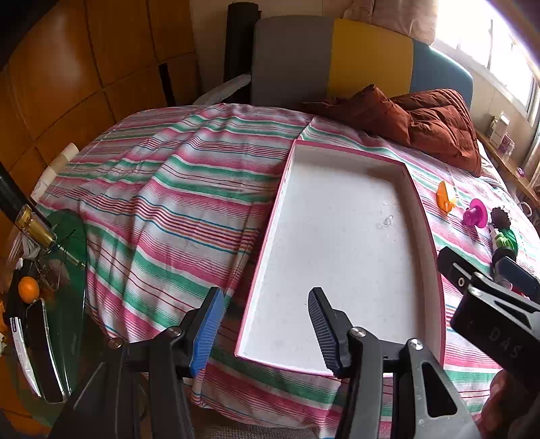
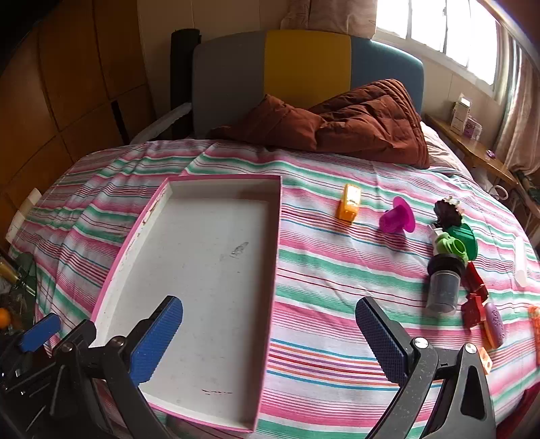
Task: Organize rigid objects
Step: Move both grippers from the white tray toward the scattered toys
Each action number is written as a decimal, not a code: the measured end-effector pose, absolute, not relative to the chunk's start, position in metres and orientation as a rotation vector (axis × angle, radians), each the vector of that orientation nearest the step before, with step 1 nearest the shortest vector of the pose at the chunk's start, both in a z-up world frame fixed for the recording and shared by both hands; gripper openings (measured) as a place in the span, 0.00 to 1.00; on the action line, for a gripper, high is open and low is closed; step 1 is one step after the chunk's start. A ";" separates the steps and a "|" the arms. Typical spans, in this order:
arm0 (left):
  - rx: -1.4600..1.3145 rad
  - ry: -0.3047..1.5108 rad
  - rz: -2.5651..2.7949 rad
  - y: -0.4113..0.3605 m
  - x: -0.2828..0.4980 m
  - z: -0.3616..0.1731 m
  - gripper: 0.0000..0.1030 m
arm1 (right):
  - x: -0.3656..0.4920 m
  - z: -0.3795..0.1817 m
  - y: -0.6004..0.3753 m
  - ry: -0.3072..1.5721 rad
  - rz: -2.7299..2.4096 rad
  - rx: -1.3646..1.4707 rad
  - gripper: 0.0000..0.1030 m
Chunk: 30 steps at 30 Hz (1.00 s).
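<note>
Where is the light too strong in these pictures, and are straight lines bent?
Left wrist view: the window is washed out white and the tray edges bow outward. Right wrist view: the window glares too, and the striped sheet curves at the borders.

This is a bedroom in someone's home. A bed covered with a pink, green and white striped sheet (image 2: 337, 270) fills the room, backed by a padded grey, yellow and blue headboard (image 2: 303, 67). A rumpled rust-brown quilted duvet (image 2: 364, 125) lies at its head. Orange-brown wooden wardrobe panels (image 1: 84, 67) stand alongside, and a curtained bright window (image 2: 438, 30) lights a wooden sill shelf (image 2: 472, 148).
</note>
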State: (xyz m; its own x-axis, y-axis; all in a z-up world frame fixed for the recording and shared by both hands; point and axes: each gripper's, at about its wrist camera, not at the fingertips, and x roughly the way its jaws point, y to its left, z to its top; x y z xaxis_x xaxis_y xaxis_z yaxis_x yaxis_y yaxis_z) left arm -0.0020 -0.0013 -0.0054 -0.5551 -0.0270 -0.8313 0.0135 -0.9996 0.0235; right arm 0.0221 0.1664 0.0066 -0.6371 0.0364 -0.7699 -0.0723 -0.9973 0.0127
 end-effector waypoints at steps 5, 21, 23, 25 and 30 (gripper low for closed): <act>1.469 -0.032 -2.763 0.003 0.000 -0.004 0.51 | 0.027 0.006 0.178 0.083 2.769 -1.303 1.00; 1.571 -0.056 -2.875 0.032 0.007 -0.005 0.51 | 0.044 0.016 0.220 0.135 2.734 -1.249 1.00; 1.584 -0.059 -2.909 0.038 0.010 -0.005 0.51 | 0.047 0.017 0.233 0.158 2.718 -1.233 1.00; 1.572 -0.092 -2.956 0.047 0.013 -0.004 0.51 | 0.051 0.017 0.248 0.192 2.704 -1.217 1.00; 1.542 -0.263 -3.075 0.080 0.024 0.002 0.51 | 0.063 0.014 0.286 0.235 2.628 -1.193 1.00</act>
